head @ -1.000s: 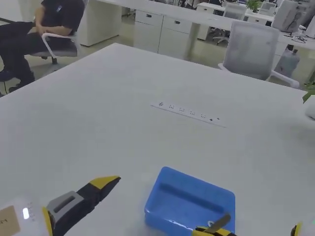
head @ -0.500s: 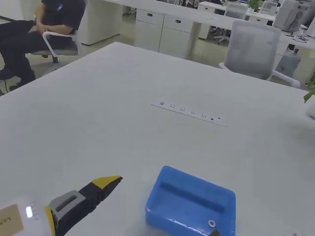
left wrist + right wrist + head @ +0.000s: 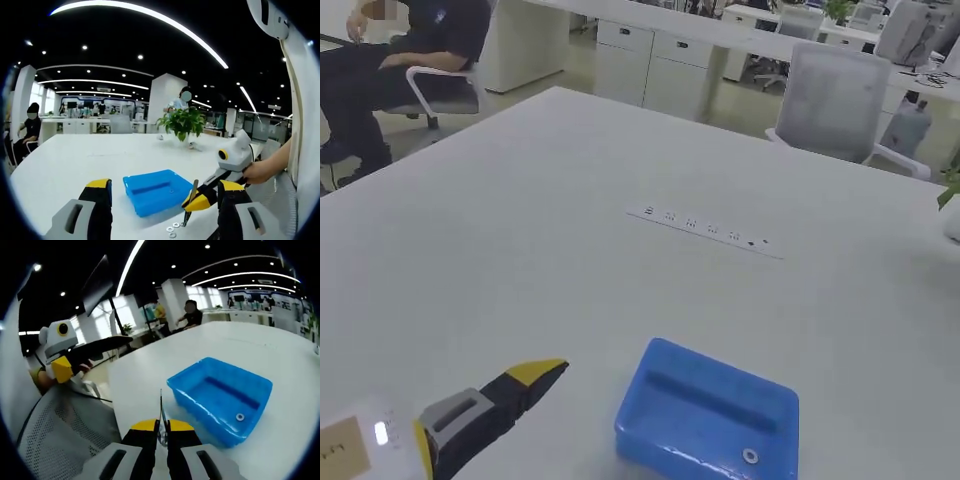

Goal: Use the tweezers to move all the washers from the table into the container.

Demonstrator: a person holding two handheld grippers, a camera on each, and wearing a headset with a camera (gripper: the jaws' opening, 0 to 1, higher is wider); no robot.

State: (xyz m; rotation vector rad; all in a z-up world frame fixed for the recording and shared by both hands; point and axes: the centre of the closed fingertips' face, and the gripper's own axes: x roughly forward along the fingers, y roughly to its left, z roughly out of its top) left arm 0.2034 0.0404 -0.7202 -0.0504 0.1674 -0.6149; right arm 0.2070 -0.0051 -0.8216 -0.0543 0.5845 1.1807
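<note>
1 washer point(image 3: 240, 416) is lying in the container point(image 3: 220, 390) ahead of my right gripper point(image 3: 161, 426), which is pinching the tweezers point(image 3: 160, 400). Roughly 3 washers point(image 3: 172, 231) are waiting on the table under their tips. My left gripper point(image 3: 163, 186) is idling, spread.

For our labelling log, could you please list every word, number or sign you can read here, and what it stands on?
No text is legible.
Tan label on the left gripper: a dark mark, too blurred to read.
Socket strip in the table: small marks, too small to read.
Blue container: no lettering visible.
</note>
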